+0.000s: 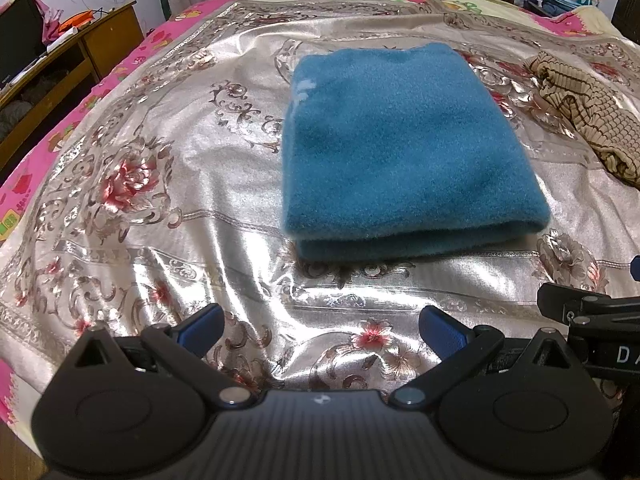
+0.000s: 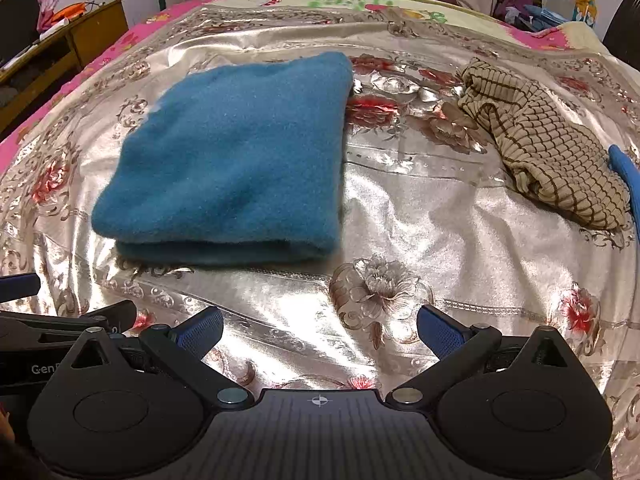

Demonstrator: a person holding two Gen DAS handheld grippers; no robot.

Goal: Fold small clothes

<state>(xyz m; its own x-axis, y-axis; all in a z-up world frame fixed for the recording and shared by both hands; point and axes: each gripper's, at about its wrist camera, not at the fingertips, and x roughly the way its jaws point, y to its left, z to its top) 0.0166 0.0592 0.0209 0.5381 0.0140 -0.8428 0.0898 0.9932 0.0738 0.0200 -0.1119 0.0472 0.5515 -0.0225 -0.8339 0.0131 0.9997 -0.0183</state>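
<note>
- We work on a bed with a shiny floral cover [image 2: 400,216].
- The blue fleece garment [image 2: 232,160] lies folded at 11 o'clock of our right gripper [image 2: 320,330].
- The checked garment [image 2: 552,152], crumpled at 1 o'clock, seems next; we should spread it flat first.
- Right gripper and left gripper [image 1: 322,330] hold nothing, jaws spread wide.

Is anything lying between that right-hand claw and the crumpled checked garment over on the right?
Nothing visible does. The right gripper is open and empty, and only bare shiny bedspread lies between it and the crumpled checked garment. The folded blue cloth sits off to the left, out of that path.
</note>
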